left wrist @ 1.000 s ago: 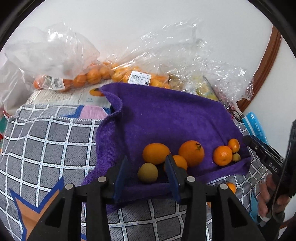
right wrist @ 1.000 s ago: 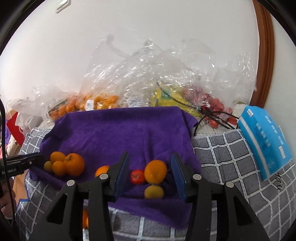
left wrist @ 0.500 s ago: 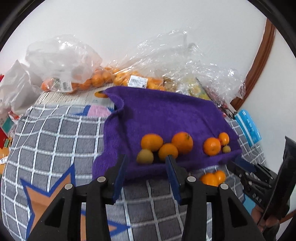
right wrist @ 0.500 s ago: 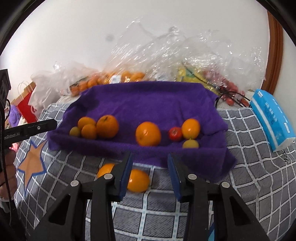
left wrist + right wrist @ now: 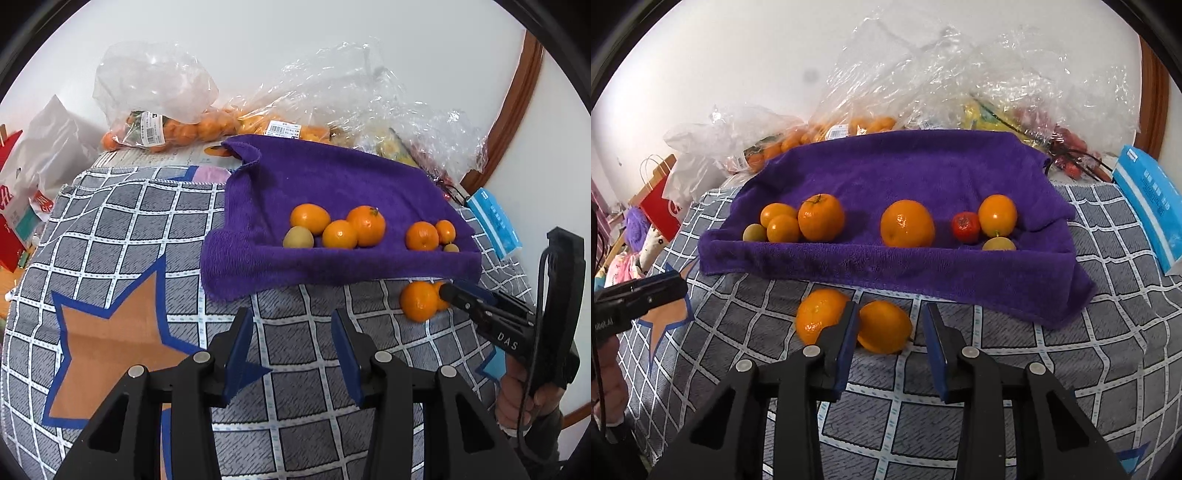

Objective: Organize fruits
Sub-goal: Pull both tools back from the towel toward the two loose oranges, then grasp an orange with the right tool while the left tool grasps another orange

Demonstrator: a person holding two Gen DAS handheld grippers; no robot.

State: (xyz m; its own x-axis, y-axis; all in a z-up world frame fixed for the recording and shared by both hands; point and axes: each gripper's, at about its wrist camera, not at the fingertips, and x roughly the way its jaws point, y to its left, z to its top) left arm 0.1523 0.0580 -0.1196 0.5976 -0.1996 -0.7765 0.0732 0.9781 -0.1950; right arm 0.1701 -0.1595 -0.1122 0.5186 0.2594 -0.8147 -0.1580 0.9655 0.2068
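Observation:
A purple towel (image 5: 923,173) lies on the checked cloth (image 5: 1052,369) and holds several oranges, a red tomato (image 5: 965,227) and two small yellow-green fruits. Two oranges (image 5: 884,326) lie off the towel on the cloth, in front of it. My right gripper (image 5: 889,328) is open, low over the cloth, with the right-hand orange between its fingers and the other orange (image 5: 817,318) just left of it. My left gripper (image 5: 291,339) is open and empty, pulled back over the cloth short of the towel (image 5: 332,184). The right gripper also shows in the left wrist view (image 5: 461,295).
Clear plastic bags of oranges (image 5: 170,129) and other produce (image 5: 997,107) are piled along the back wall. A blue tissue pack (image 5: 1148,206) lies at the right. A red paper bag (image 5: 661,210) stands off the left edge.
Both grippers have drawn back from the towel and dropped toward the cloth. The right gripper has come down around one of the two loose oranges in front of the towel.

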